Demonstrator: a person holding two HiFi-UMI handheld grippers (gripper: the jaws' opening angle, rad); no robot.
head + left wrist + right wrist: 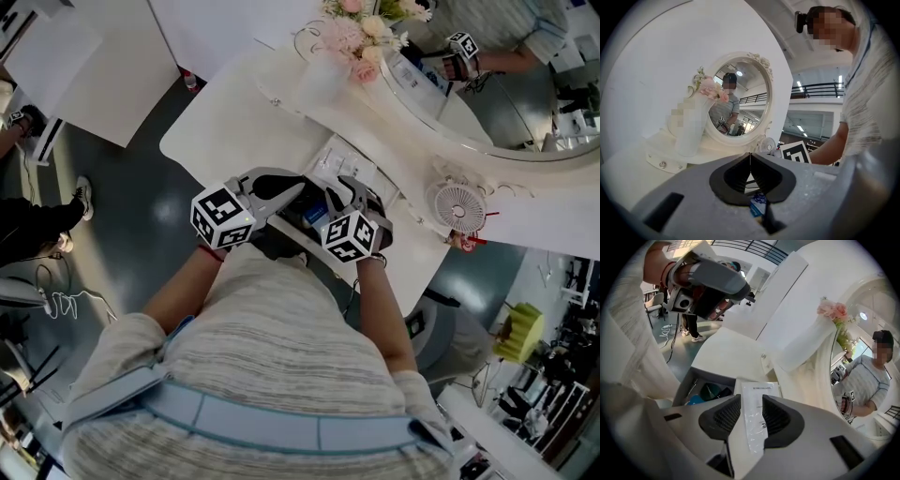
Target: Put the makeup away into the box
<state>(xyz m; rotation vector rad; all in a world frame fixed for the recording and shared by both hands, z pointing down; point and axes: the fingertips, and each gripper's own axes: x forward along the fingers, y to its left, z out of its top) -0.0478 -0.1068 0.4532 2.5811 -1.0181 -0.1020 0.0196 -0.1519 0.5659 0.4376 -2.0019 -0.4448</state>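
Makeup packet [757, 427], clear with a white label, lies between the right gripper's [750, 399] parted jaws, pads not squeezing it, just beside the box [686, 385]; its print is too small to read. Left gripper [750, 157] is closed on nothing, and both grippers cover most of the box in the head view. Mirror [740, 98], flowers [711, 88] and small fan [459, 206] crowd the white table [244, 122]. Inside the box: dark and blue items [710, 391], shapes unclear.
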